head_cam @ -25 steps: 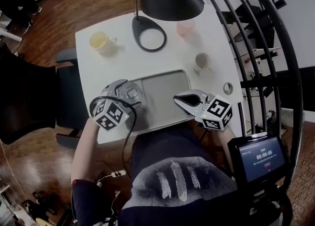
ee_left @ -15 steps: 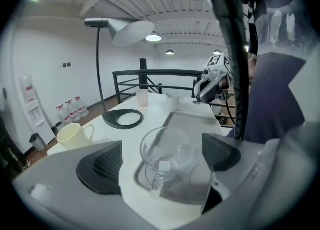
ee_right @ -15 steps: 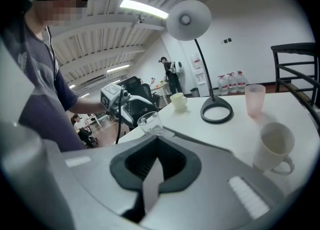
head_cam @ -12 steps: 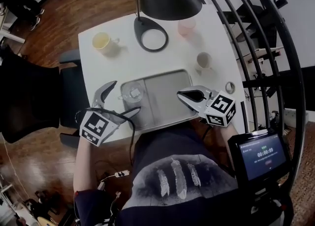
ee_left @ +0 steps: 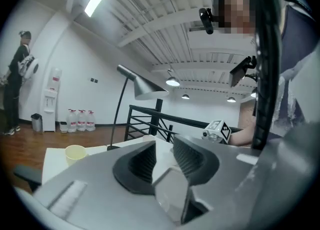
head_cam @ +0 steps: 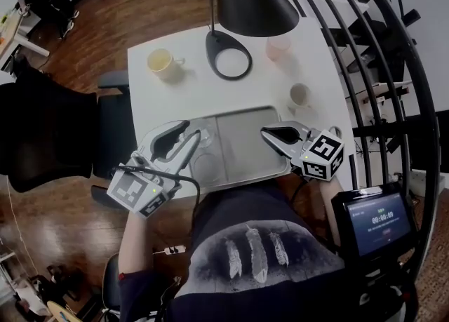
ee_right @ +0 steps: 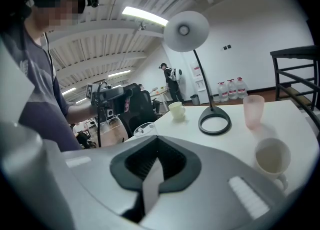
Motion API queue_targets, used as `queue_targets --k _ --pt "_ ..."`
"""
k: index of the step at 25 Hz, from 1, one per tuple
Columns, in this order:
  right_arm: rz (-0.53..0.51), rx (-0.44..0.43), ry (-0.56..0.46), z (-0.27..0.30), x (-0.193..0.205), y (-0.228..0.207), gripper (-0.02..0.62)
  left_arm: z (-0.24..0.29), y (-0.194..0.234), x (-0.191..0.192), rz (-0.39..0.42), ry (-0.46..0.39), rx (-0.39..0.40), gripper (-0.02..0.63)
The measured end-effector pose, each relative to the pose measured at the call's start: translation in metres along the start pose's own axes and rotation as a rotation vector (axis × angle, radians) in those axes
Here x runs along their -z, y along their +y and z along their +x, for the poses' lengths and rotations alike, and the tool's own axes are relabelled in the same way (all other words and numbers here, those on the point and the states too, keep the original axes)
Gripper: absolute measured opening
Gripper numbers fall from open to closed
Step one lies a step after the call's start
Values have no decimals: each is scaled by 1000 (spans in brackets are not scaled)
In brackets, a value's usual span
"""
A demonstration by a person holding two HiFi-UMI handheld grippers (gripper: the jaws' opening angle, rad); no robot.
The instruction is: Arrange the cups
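A clear glass [head_cam: 205, 137] stands at the left end of the grey tray [head_cam: 245, 138] and also shows in the right gripper view [ee_right: 144, 130]. My left gripper [head_cam: 191, 131] is lifted above and just left of the glass. Its jaws have just been closing; a narrow gap remains with nothing in it [ee_left: 164, 149]. My right gripper [head_cam: 270, 133] hovers shut and empty over the tray's right end [ee_right: 155, 143]. On the white table stand a yellow cup [head_cam: 161, 63], a pink cup [head_cam: 278, 47] and a white mug [head_cam: 300, 94].
A black lamp stands at the back with its ring base [head_cam: 228, 54] between the yellow and pink cups. A black chair [head_cam: 49, 138] is to the left, a black railing [head_cam: 379, 68] to the right, and a timer screen [head_cam: 375, 219] at the lower right.
My left gripper has let go of the glass on the tray, drawn back and risen, and its jaws went wide and then narrowed. The right gripper has barely shifted.
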State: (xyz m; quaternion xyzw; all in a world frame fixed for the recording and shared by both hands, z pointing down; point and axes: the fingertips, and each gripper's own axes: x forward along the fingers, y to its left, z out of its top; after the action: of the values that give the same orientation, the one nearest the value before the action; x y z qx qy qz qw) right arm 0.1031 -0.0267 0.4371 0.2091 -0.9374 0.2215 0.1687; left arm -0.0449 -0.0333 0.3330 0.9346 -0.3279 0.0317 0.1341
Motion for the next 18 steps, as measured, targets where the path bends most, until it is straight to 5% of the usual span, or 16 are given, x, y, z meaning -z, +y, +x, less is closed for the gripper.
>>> queue_targets --k 2,11,18 --pt "-3 -7 -2 -1 -1 3 5 -6 6 13 -51 -35 -53 16" --pt "4 -46 -24 -12 -13 -11 5 15 -2 24 -140 -34 -46 15" --pt "-14 -59 -23 -12 -16 -10 5 19 -1 14 -85 -23 -49 15"
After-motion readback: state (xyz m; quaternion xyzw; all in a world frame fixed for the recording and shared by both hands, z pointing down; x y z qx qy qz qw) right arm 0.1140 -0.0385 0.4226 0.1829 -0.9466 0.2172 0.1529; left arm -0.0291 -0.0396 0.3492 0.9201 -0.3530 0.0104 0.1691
